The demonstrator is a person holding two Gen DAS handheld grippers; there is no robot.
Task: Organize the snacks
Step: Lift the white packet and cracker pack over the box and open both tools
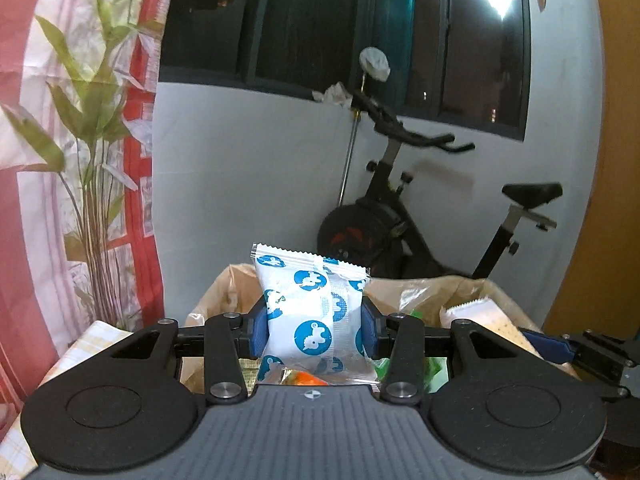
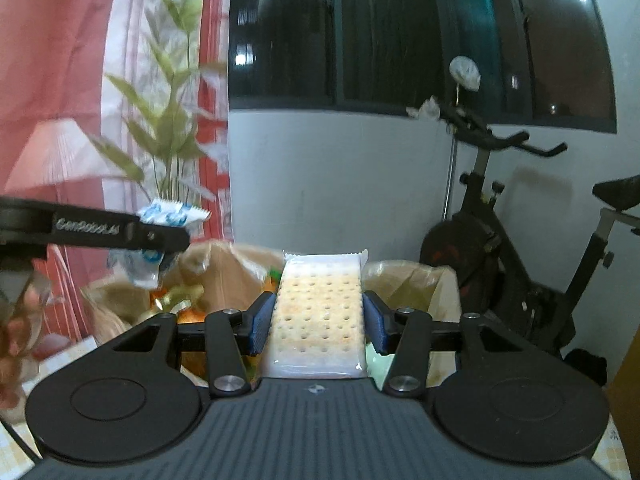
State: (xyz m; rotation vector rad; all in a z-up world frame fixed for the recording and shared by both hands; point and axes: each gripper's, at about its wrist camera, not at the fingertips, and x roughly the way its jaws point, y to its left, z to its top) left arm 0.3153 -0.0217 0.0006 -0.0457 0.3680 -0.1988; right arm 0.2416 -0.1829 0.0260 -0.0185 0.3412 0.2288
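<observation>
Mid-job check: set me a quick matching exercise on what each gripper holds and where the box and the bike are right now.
Things:
1. left gripper
2. right gripper
3. cardboard box
4. exercise bike

States or places:
A. against the white wall under the dark window
B. jaws shut on a clear-wrapped cracker pack
C. just beyond both grippers, lined with plastic, snacks inside
D. jaws shut on a white snack packet with blue round prints

Pairs: 1-D, 2-B, 3-C, 4-A
</observation>
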